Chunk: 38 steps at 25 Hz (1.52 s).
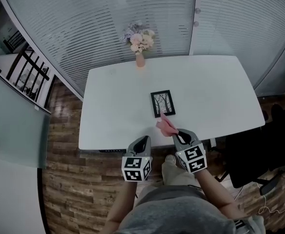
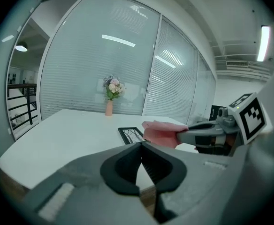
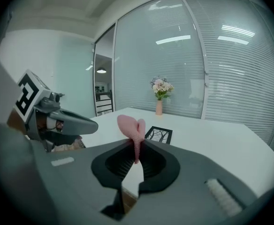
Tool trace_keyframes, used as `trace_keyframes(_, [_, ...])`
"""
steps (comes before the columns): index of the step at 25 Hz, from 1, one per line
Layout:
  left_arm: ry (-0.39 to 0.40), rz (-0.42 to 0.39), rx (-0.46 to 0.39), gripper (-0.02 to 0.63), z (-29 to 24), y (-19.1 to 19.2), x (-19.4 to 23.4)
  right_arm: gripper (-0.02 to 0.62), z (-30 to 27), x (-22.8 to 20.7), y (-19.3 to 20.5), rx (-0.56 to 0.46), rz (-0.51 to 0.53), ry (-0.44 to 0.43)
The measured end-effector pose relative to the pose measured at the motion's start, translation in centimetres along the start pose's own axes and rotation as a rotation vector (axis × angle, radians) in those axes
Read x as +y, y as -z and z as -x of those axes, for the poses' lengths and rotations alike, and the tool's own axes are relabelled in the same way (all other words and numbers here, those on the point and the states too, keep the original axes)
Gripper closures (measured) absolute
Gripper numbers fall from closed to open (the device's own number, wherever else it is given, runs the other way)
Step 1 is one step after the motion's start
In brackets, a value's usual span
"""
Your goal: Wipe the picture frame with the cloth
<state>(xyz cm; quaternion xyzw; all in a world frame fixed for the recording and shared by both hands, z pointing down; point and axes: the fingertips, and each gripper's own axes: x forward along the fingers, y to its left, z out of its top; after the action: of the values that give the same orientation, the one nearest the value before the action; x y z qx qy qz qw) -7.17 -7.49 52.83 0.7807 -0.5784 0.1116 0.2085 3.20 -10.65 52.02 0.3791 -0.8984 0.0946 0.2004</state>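
Landmark: the black rectangular picture frame [image 1: 162,103] with a bare-tree print lies flat on the white desk [image 1: 113,106], toward the desk's near edge and slightly right of its middle.

Right gripper [image 1: 177,131]: the jaws are clamped on the pink cloth [image 1: 166,125]. In the right gripper view a thin fold of cloth runs down between the two jaw pads, and the bunched remainder stands up above the jaw tips. In the head view the cloth sits at the frame's near right corner, over the near edge of the desk. Contact between cloth and frame cannot be determined.

Left gripper [image 1: 144,139]: the jaws are closed tip to tip with nothing between them. It is positioned on the near side of the frame and to its left, off the desk's near edge, beside the right gripper and apart from it. It touches neither frame nor cloth.

A small pink vase [image 1: 140,60] holding pale pink and lilac flowers [image 1: 141,40] stands beyond the frame at the desk's far edge, in front of a glass wall with horizontal blinds [image 1: 108,28].
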Motion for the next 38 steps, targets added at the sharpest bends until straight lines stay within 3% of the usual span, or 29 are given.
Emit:
trace_keyframes(17, [0.0, 0.018, -0.057, 0.603, 8.1, 3.2, -4.4, 0.578, 8.2, 4.6, 2.1, -0.059, -0.032, 0.015])
trace_keyframes(38, [0.009, 0.004, -0.084, 0.603, 8.1, 1.8, -5.2, 0.581, 9.2, 3.9, 1.2, -0.092, -0.015, 0.04])
